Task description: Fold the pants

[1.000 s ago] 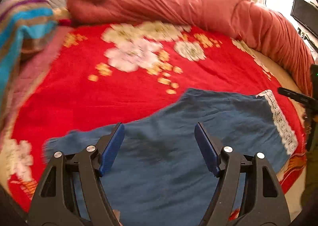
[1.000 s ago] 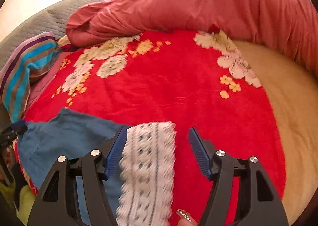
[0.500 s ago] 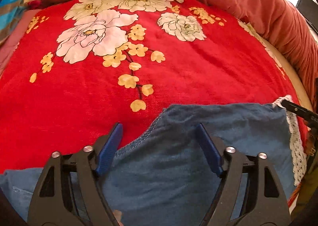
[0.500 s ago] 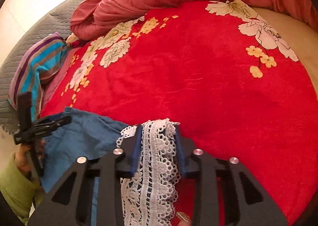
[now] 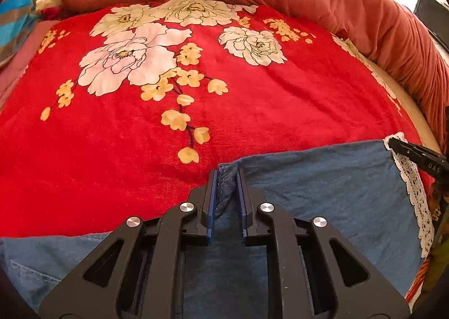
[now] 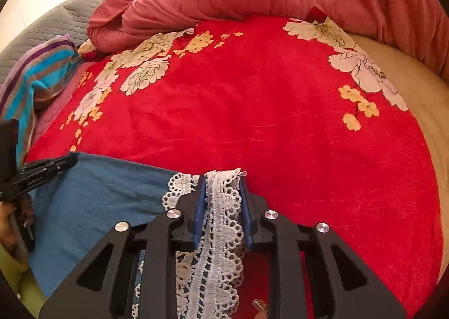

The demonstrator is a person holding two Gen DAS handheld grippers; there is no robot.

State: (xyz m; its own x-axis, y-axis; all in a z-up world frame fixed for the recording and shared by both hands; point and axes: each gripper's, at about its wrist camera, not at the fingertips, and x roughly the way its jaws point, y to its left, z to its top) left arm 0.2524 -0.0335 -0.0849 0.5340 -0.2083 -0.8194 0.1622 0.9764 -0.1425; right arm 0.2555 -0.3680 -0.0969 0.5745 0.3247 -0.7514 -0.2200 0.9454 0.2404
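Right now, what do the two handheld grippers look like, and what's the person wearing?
Both the left gripper and right gripper are black plastic with cut-out linkage arms, silver screw heads and blue finger pads. A yellow-green sleeve shows by the left one.

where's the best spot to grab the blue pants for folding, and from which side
At the far edge, coming down from the near side: the left gripper is closing on the blue pants' stitched corner, the right gripper is shut on the lace hem. Both corners lie flat and free.
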